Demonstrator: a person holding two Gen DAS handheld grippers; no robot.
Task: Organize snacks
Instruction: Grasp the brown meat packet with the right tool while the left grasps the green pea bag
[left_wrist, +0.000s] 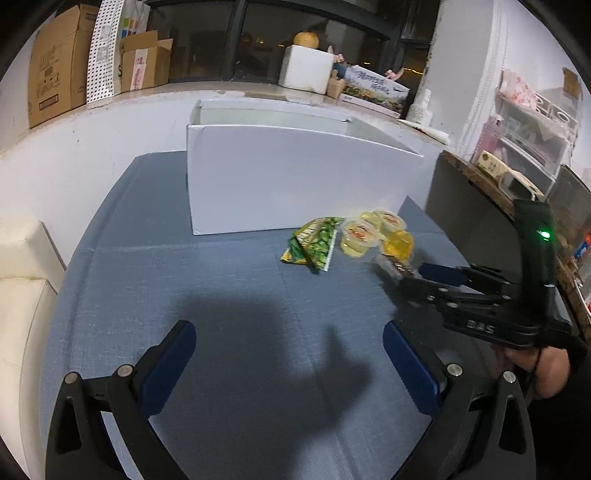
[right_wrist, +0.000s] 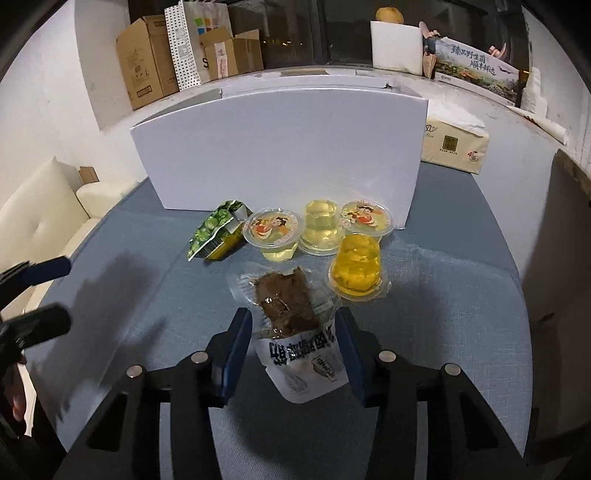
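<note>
A clear packet holding a brown snack (right_wrist: 288, 299) lies on the blue-grey tablecloth (left_wrist: 221, 277), and my right gripper (right_wrist: 293, 312) is shut on it, one blue pad against each side. Just beyond it stand an orange jelly cup (right_wrist: 356, 271) and three pale yellow jelly cups (right_wrist: 275, 230), with green snack packets (right_wrist: 216, 230) to their left. Behind them all is an open white box (right_wrist: 280, 147). My left gripper (left_wrist: 288, 326) hovers open over bare cloth with nothing between its fingers. From the left wrist view, the right gripper (left_wrist: 406, 273) reaches in from the right with the packet (left_wrist: 391, 266).
A tissue pack (right_wrist: 454, 144) lies right of the white box. Cardboard boxes (right_wrist: 147, 59) line the window sill behind. A cream sofa (left_wrist: 22, 295) borders the table's left side and a cluttered shelf (left_wrist: 517, 147) stands at the right.
</note>
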